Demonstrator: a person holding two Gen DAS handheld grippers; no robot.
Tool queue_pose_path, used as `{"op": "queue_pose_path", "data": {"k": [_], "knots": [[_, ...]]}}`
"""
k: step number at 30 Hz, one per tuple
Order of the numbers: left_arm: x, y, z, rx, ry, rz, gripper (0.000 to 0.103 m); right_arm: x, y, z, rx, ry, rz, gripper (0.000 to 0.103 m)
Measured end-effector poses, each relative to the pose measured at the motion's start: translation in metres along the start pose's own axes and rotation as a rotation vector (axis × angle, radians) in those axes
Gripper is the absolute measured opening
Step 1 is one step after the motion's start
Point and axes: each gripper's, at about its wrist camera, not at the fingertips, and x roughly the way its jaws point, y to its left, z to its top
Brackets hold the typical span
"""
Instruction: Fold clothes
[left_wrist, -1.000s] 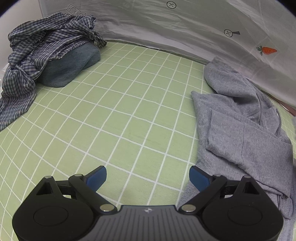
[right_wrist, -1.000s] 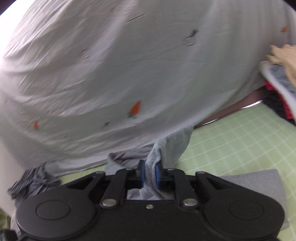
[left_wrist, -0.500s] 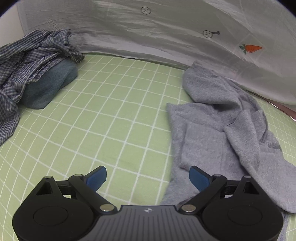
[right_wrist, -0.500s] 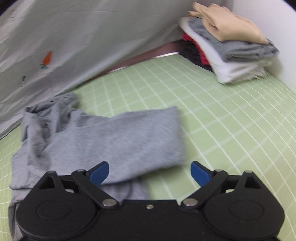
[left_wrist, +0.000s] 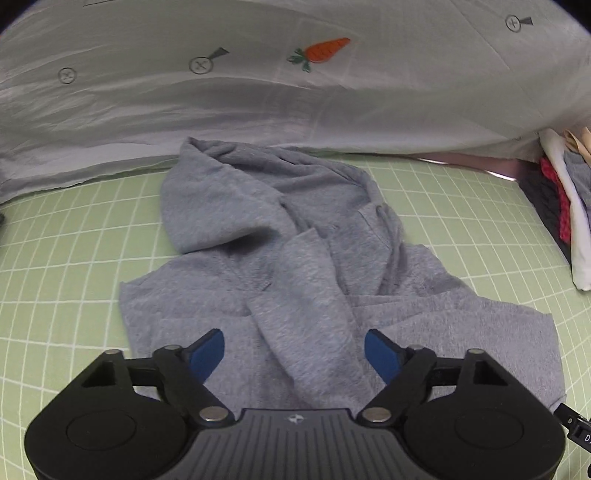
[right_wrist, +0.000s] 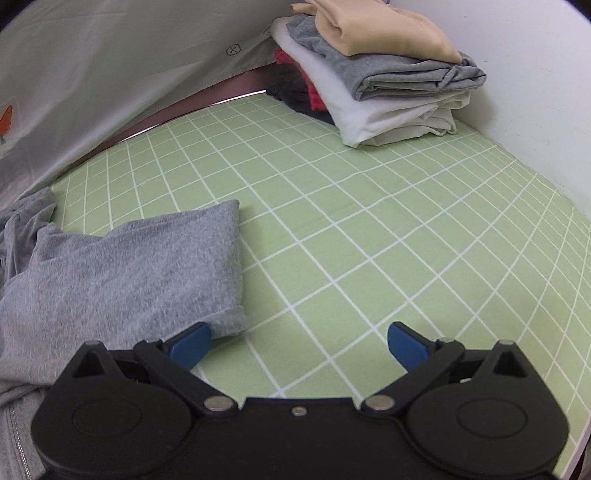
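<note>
Two hand-held grippers hang over a green checked sheet (right_wrist: 369, 229). The left hand-held gripper (left_wrist: 294, 352) is closing, its blue pads apart over a crumpled grey hoodie (left_wrist: 295, 258), with cloth between them but not pinched. The right hand-held gripper (right_wrist: 298, 345) stands wide open and holds nothing; its left pad is just beside the hoodie's sleeve (right_wrist: 155, 266), with bare sheet between the pads. Behind the hoodie hangs a pale cloth (left_wrist: 258, 92) printed with carrots. At the far right, a stack of folded clothes (right_wrist: 384, 74) sits by a white wall (right_wrist: 535, 74).
</note>
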Motion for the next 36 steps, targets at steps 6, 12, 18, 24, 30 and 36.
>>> {"op": "queue_pose_path", "data": {"k": [6, 12, 18, 24, 30, 36], "knots": [[0.011, -0.003, -0.003, 0.016, 0.004, -0.080, 0.012, 0.007, 0.011, -0.003, -0.072, 0.025, -0.007, 0.103], [-0.030, 0.007, -0.002, -0.005, -0.131, -0.114, 0.011, 0.003, 0.013, -0.003, -0.081, 0.013, -0.009, 0.103], [-0.076, 0.031, -0.005, -0.080, -0.255, -0.086, 0.011, -0.006, 0.024, -0.006, -0.127, -0.005, 0.026, 0.103], [-0.114, 0.082, -0.008, -0.242, -0.320, -0.018, 0.011, -0.010, 0.048, -0.013, -0.227, 0.000, 0.072, 0.103], [-0.139, 0.134, -0.010, -0.361, -0.384, 0.102, 0.011, -0.011, 0.071, -0.021, -0.315, 0.010, 0.114, 0.103], [-0.135, 0.184, -0.021, -0.470, -0.353, 0.244, 0.012, -0.014, 0.089, -0.022, -0.379, -0.014, 0.141, 0.103]]}}
